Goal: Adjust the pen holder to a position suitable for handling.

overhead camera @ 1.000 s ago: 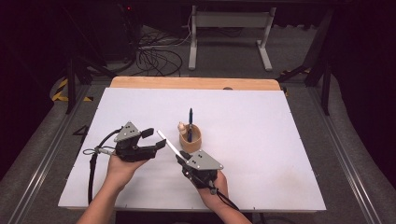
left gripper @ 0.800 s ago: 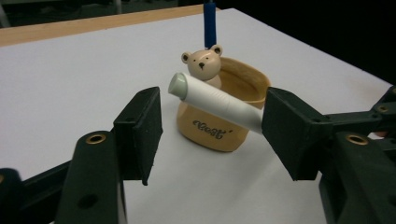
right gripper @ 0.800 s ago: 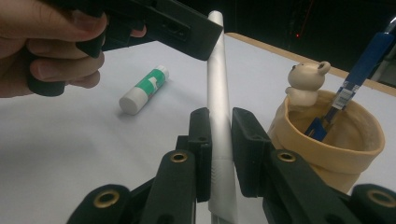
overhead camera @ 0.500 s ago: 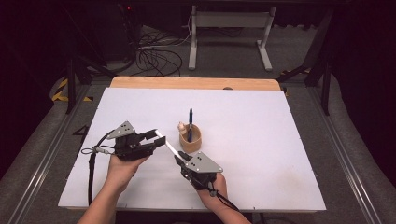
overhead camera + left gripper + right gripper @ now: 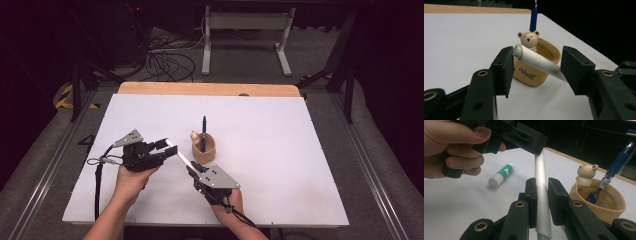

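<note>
White marker is clamped between the closed jaws of the right gripper, gripped along its lower barrel, with its long axis rising away from that gripper. In the high view the marker spans the gap between the two tools above the table, just left of the bear-topped holder.

The left gripper stands with its jaws apart. In the left gripper view the capped end of the marker lies between them: the cap touches or nearly touches the inner face of one jaw, while the barrel passes close in front of the other. No clamping by this gripper is evident.

The step in hand is judged to be either a handover of the marker from one tool to the other or a cap removal; which of the two cannot be told. For either, the next move calls for the left jaws to be closed squarely on the cap end while the right grip is held firm, so that the barrel is not levered sideways. The marker sits off-centre in the opening, so a small correction is advisable before closure.

A blue pen already stands upright in the holder, beside the bear figure. A green-and-white glue stick lies on the table, well apart from the holder.
</note>
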Demonstrator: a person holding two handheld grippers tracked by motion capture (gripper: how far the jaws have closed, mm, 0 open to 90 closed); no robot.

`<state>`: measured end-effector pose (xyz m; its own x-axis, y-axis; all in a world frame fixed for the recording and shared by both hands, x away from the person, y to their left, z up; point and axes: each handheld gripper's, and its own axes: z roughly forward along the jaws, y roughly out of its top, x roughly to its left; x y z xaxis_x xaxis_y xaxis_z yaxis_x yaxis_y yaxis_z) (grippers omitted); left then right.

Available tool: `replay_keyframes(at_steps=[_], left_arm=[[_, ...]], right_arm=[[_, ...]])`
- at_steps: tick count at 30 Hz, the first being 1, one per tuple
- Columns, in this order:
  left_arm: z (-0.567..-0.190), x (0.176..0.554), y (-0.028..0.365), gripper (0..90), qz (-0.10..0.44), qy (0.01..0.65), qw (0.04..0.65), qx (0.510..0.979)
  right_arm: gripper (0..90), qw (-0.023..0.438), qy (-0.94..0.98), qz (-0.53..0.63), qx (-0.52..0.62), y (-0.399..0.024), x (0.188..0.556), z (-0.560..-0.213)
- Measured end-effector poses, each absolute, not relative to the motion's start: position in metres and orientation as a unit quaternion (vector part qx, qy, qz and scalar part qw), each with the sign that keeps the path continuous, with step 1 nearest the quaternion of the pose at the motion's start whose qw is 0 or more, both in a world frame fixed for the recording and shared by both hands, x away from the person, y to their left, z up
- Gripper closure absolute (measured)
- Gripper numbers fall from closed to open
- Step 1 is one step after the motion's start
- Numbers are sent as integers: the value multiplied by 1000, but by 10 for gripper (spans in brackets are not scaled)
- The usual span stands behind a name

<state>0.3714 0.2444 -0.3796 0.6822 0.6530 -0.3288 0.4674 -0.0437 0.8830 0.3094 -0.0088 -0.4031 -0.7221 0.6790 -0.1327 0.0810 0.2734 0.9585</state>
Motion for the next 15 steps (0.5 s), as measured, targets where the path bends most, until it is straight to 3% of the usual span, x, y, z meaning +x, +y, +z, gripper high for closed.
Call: replay_keyframes(at_steps=[5,15], left_arm=[[-380,371,243,433,84,394,568,718],[-377,366,244,535,81,388,601,694]], right_arm=[[792,271,751,548,251,-8,309,-403],[788,256,758,544,253,-6,312,-408]])
